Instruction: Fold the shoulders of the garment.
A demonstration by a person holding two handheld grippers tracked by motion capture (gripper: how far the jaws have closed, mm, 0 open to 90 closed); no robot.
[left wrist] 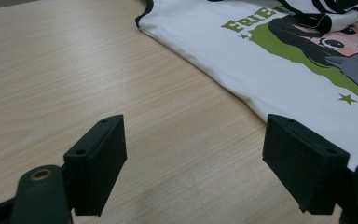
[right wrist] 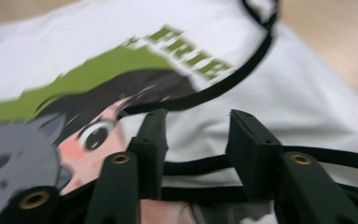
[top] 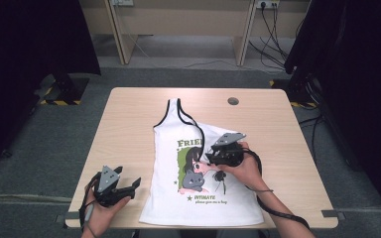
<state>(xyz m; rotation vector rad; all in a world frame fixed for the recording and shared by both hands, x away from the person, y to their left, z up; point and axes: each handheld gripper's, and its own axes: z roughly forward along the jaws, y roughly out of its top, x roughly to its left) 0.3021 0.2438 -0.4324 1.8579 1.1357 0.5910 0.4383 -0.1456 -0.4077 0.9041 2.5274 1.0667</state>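
A white tank top (top: 166, 198) with black trim and a cartoon print lies flat on the wooden table (top: 129, 114). Its right shoulder is folded over onto the print, and the left strap (top: 178, 110) points away from me. My right gripper (top: 210, 158) hovers over the folded part. In the right gripper view its jaws (right wrist: 196, 140) stand apart, with white cloth (right wrist: 74, 42) and a black strap (right wrist: 223, 88) beneath and between them, not pinched. My left gripper (top: 130, 187) rests open on bare wood beside the shirt's left edge (left wrist: 270, 79), with nothing between its jaws (left wrist: 196, 163).
A round cable hole (top: 233, 101) sits near the table's far edge. Bare wood (left wrist: 74, 70) stretches to the left of the shirt. The right gripper's cable (top: 278, 212) trails to the front edge. Desks and floor cables stand beyond the table.
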